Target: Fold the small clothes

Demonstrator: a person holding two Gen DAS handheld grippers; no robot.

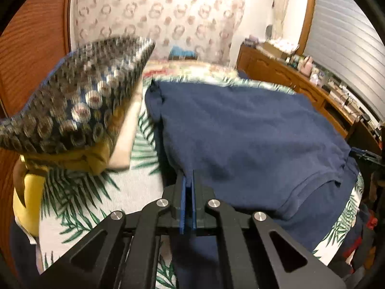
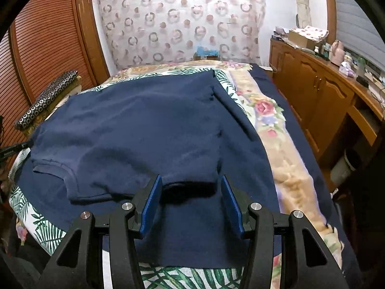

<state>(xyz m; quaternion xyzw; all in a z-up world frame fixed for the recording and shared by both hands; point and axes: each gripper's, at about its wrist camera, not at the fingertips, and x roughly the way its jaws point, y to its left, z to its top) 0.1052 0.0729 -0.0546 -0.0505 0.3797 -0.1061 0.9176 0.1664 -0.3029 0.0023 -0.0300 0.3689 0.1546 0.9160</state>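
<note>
Gripping the near edge of the navy blue knit shirt (image 1: 240, 130), spread on the leaf-print bedcover (image 1: 79, 192), the left gripper (image 1: 189, 180) is clamping it while the right gripper (image 2: 190, 185) is hovering with jaws apart; folding is barely begun.

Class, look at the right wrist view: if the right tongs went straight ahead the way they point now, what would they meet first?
Most likely the navy shirt. The right tongs stand open, angled down at it, with a raised fold of its cloth just ahead of the fingertips. Exact depth is hard to judge.
</note>
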